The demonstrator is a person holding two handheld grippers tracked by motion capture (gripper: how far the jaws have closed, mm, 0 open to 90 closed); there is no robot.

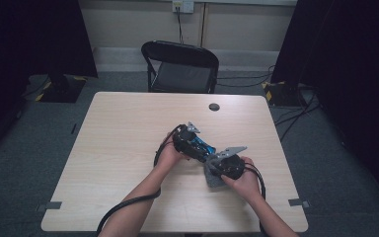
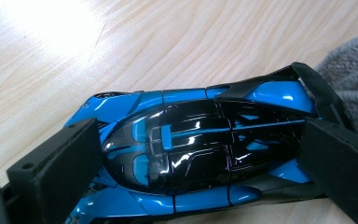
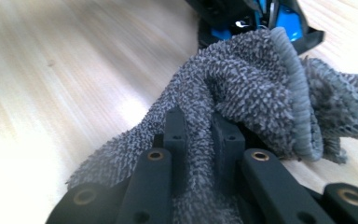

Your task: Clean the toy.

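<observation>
Holding a blue toy car (image 2: 191, 158) mid-table, the left gripper (image 1: 187, 138) has its jaws clamped on the car's sides. Right gripper (image 3: 200, 135), jaws pinched on a grey cloth (image 3: 251, 88), touches the car's rear. Judgement: wiping looks underway; finished portion cannot be told.

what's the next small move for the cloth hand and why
Probably push the right gripper forward to wipe the cloth over the car. The cloth is pinched in its jaws and bunched at the car's tail, while the left gripper brackets the car on the table.
</observation>
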